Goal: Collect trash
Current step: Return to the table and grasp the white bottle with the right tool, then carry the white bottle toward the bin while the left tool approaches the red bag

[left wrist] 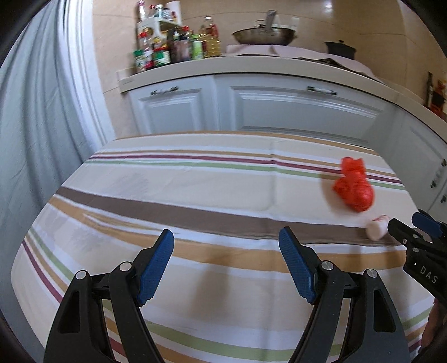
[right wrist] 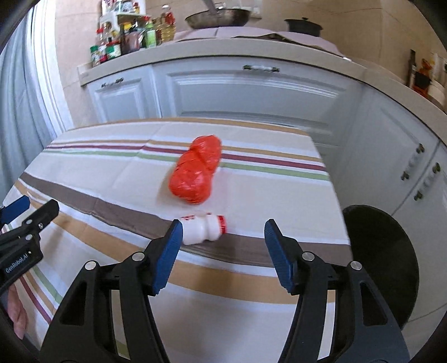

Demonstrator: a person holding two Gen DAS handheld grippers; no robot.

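Note:
A crumpled red plastic bag (right wrist: 197, 170) lies on the striped tablecloth (right wrist: 111, 178); it also shows in the left wrist view (left wrist: 354, 187). A small white bottle with a red cap (right wrist: 204, 229) lies on its side just in front of the bag, and shows in the left wrist view (left wrist: 377, 227). My right gripper (right wrist: 223, 231) is open, with the bottle just ahead between its fingertips, close to the left finger. My left gripper (left wrist: 226, 240) is open and empty over the tablecloth (left wrist: 167, 195), left of the trash. Each gripper shows at the edge of the other's view.
A black round bin or stool (right wrist: 382, 259) stands off the table's right edge. White kitchen cabinets (right wrist: 251, 92) run behind the table, with bottles (left wrist: 173, 47), a wok (left wrist: 264, 35) and a black pot (right wrist: 303, 26) on the counter. A grey curtain (left wrist: 36, 125) hangs at the left.

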